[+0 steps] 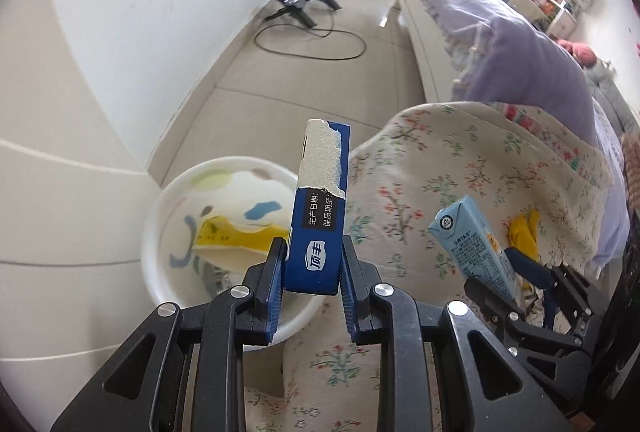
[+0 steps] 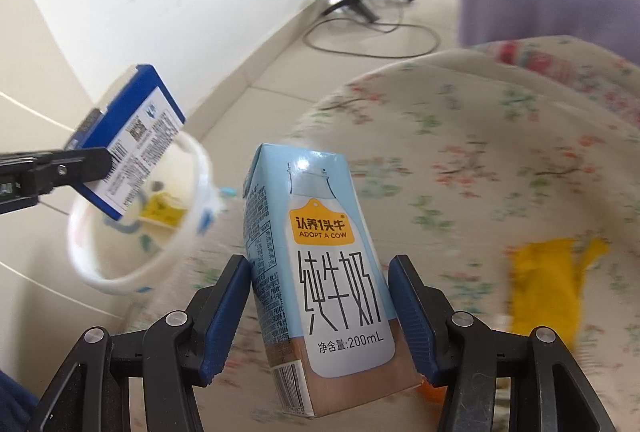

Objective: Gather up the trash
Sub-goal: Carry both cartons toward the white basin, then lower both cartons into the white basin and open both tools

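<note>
Blue box [image 1: 318, 216] clamped in left gripper [image 1: 313, 264], long axis running forward beyond the fingertips, torn end farthest out. Just ahead-left below: white bin [image 1: 160, 207], yellow carton [image 1: 236, 236] inside. Right gripper [image 2: 320, 306] clamps milk carton [image 2: 320, 272] upright, over floral cover [image 2: 480, 171].

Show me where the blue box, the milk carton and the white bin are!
blue box [image 1: 316, 232]: left wrist view, its printed side.
milk carton [image 2: 332, 272]: right wrist view, front label.
white bin [image 1: 160, 199]: left wrist view, left rim.
</note>
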Demonstrator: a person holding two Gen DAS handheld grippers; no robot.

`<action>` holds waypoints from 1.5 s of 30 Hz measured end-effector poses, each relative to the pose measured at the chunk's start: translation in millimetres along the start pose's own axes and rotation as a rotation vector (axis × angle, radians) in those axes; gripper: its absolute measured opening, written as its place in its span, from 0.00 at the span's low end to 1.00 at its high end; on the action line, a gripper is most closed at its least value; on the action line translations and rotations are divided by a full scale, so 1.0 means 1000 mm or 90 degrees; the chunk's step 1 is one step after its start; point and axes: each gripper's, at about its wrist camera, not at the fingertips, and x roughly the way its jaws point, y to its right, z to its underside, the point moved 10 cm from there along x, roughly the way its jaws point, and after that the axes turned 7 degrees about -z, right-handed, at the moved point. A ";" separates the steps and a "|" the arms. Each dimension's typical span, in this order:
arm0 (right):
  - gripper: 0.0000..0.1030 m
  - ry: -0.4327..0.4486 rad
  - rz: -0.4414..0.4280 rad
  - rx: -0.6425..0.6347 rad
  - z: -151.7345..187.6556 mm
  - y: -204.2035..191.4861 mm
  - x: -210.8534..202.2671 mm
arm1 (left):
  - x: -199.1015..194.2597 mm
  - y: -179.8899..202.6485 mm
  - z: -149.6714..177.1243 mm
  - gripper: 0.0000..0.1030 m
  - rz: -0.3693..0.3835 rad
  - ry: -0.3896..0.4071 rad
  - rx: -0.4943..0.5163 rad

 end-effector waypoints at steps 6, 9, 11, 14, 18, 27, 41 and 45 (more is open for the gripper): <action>0.60 -0.009 -0.040 -0.001 -0.007 -0.036 0.023 | 0.005 -0.044 -0.002 0.26 0.000 -0.020 -0.068; 0.60 -0.018 -0.070 0.003 -0.007 -0.051 0.037 | 0.010 -0.059 0.000 0.26 0.001 -0.032 -0.095; 0.60 -0.024 -0.084 0.003 -0.006 -0.061 0.045 | 0.013 -0.065 0.002 0.26 0.003 -0.039 -0.103; 0.60 -0.030 -0.114 0.006 -0.008 -0.073 0.058 | 0.019 -0.071 0.006 0.26 0.002 -0.052 -0.107; 0.60 -0.030 -0.159 0.007 -0.015 -0.086 0.074 | 0.026 -0.082 0.009 0.26 0.014 -0.070 -0.142; 0.60 -0.032 -0.189 -0.041 -0.029 -0.133 0.112 | 0.031 -0.104 0.007 0.26 0.002 -0.070 -0.198; 0.59 -0.068 -0.213 0.016 -0.028 -0.123 0.153 | 0.053 -0.098 0.023 0.51 0.001 -0.139 -0.199; 0.63 -0.086 -0.198 0.001 -0.021 -0.127 0.159 | 0.049 -0.101 0.022 0.51 0.000 -0.130 -0.208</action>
